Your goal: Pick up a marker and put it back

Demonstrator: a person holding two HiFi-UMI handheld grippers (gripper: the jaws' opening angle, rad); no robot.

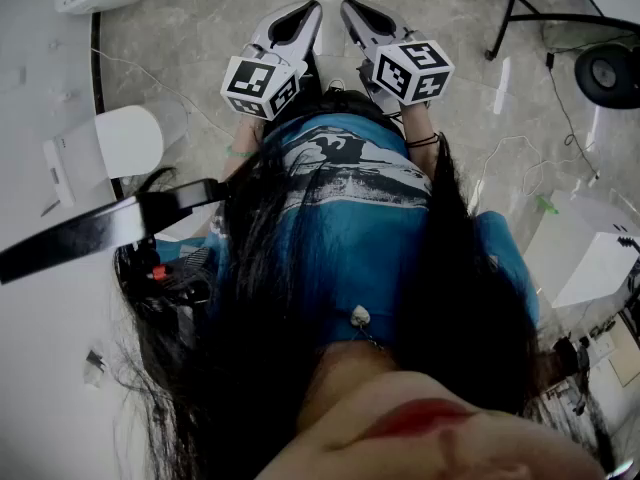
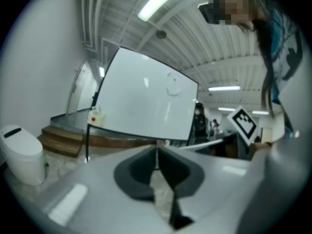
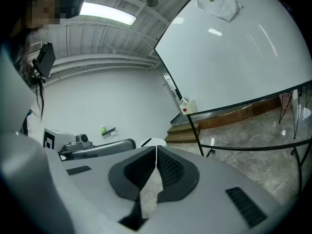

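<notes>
No marker shows clearly in any view. In the head view my left gripper (image 1: 306, 10) and right gripper (image 1: 350, 8) are held side by side in front of the person's blue shirt, above the stone floor, tips pointing away. Each carries its marker cube. The left gripper (image 2: 156, 148) has its jaws pressed together with nothing between them; it looks toward a whiteboard (image 2: 146, 101) on a stand. The right gripper (image 3: 156, 147) is likewise shut and empty, and faces the same whiteboard (image 3: 239, 52).
A small white box with a red dot (image 2: 96, 115) hangs at the whiteboard's lower corner. A white bin (image 2: 19, 155) stands on the floor. A white table (image 1: 40, 388) lies to the left, black stand legs (image 1: 520, 13) at the far right. Long dark hair covers the lower head view.
</notes>
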